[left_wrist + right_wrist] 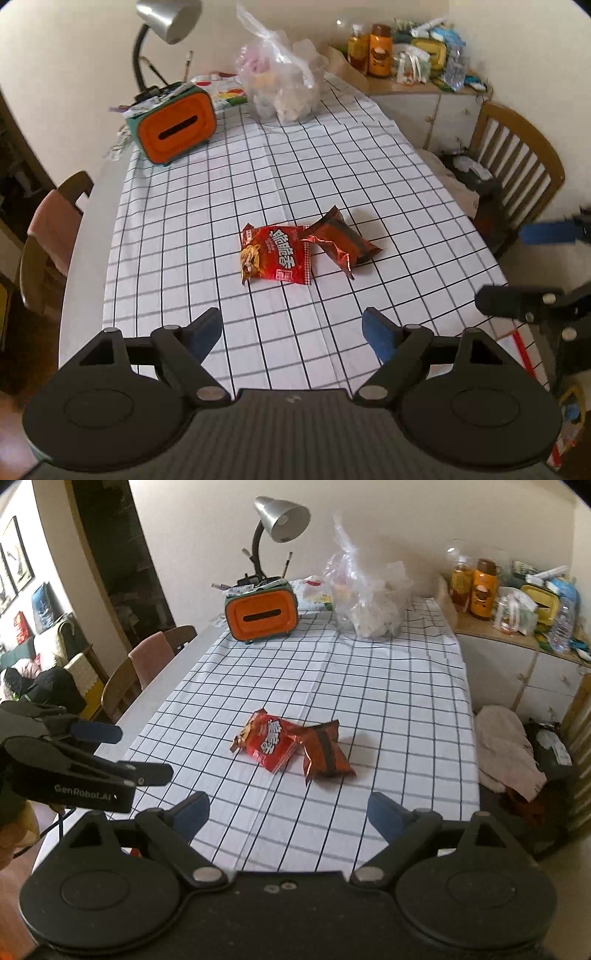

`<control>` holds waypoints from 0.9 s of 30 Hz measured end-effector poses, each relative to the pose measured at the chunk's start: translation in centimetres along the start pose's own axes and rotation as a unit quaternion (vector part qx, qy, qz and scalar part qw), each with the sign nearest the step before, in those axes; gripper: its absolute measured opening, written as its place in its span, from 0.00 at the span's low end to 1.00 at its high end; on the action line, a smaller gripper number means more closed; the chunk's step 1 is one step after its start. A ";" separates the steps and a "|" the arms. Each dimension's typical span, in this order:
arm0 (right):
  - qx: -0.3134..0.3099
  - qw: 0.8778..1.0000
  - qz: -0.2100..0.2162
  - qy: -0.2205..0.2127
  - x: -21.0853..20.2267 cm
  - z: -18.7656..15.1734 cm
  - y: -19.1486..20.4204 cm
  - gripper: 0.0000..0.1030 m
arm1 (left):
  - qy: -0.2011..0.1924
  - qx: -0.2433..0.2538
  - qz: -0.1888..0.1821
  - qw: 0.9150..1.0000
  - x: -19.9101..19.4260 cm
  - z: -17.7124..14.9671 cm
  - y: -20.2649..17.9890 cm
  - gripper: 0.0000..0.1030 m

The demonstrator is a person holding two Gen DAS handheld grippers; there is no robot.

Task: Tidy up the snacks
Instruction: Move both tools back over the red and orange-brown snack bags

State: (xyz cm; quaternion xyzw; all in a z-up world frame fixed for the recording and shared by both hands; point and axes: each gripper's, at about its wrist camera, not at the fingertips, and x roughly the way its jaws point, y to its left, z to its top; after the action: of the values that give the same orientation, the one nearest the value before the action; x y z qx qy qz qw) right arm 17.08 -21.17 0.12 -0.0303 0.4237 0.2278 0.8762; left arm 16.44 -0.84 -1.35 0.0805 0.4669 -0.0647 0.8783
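Two snack packets lie side by side, touching, in the middle of the checked tablecloth [369,166]: a red noodle-snack packet [277,254] [267,744] and a crumpled dark red-brown packet [341,242] [325,751] to its right. My left gripper [290,325] hangs open above the near part of the cloth, short of both packets, with nothing between its fingers. My right gripper [288,805] is also open and holds nothing, at about the same distance from them. Each gripper shows in the other's view: the right gripper [517,267] at the right edge, the left gripper [136,751] at the left edge.
At the far end of the table stand an orange-fronted tissue box [177,127] [262,616], a desk lamp [280,520] and a clear plastic bag of items [280,85] [365,602]. Chairs [517,166] flank the table. A cabinet [517,664] with bottles stands at the back right.
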 end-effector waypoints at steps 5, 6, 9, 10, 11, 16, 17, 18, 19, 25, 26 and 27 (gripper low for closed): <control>-0.035 0.999 0.012 0.015 3.2 2.0 -0.9 0.90 | 0.007 0.009 0.016 1.000 3.2 1.8 0.5 0.80; -0.043 0.999 0.014 0.020 4.2 2.4 -1.2 0.90 | 0.011 0.009 0.018 1.000 4.1 2.2 0.7 0.80; -0.066 0.997 0.015 0.033 6.7 3.2 -1.7 0.89 | 0.024 0.006 0.025 0.999 6.5 3.1 1.3 0.80; -0.074 0.996 0.015 0.038 7.6 3.4 -1.8 0.89 | 0.030 0.004 0.027 0.999 7.5 3.5 1.5 0.80; -0.081 0.996 0.015 0.043 8.6 3.5 -2.0 0.88 | 0.036 0.002 0.029 0.999 8.4 3.7 1.7 0.80; -0.092 0.993 0.013 0.066 12.9 3.9 -3.2 0.87 | 0.070 -0.013 0.025 0.997 12.7 4.4 2.7 0.80; -0.094 0.993 0.014 0.071 13.7 3.9 -3.4 0.86 | 0.076 -0.016 0.024 0.997 13.4 4.5 2.9 0.80; -0.096 0.992 0.014 0.075 14.6 3.9 -3.5 0.85 | 0.084 -0.019 0.023 0.996 14.3 4.6 3.1 0.80; -0.097 0.992 0.014 0.077 15.2 3.9 -3.7 0.85 | 0.090 -0.022 0.024 0.995 15.0 4.8 3.2 0.80; -0.097 0.991 0.021 0.095 18.9 3.7 -4.5 0.85 | 0.111 -0.044 0.008 0.993 19.0 5.4 4.0 0.80; -0.098 0.990 0.021 0.098 19.5 3.7 -4.6 0.85 | 0.115 -0.047 0.005 0.992 19.6 5.4 4.1 0.80; -0.099 0.990 0.021 0.100 20.0 3.6 -4.6 0.85 | 0.118 -0.048 0.005 0.992 20.0 5.5 4.1 0.80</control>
State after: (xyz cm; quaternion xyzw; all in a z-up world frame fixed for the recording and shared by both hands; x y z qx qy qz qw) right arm 32.44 -16.95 -13.38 -0.1306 0.4847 0.2827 0.8174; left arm 32.84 1.28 -14.61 0.0475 0.5693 -0.0281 0.8203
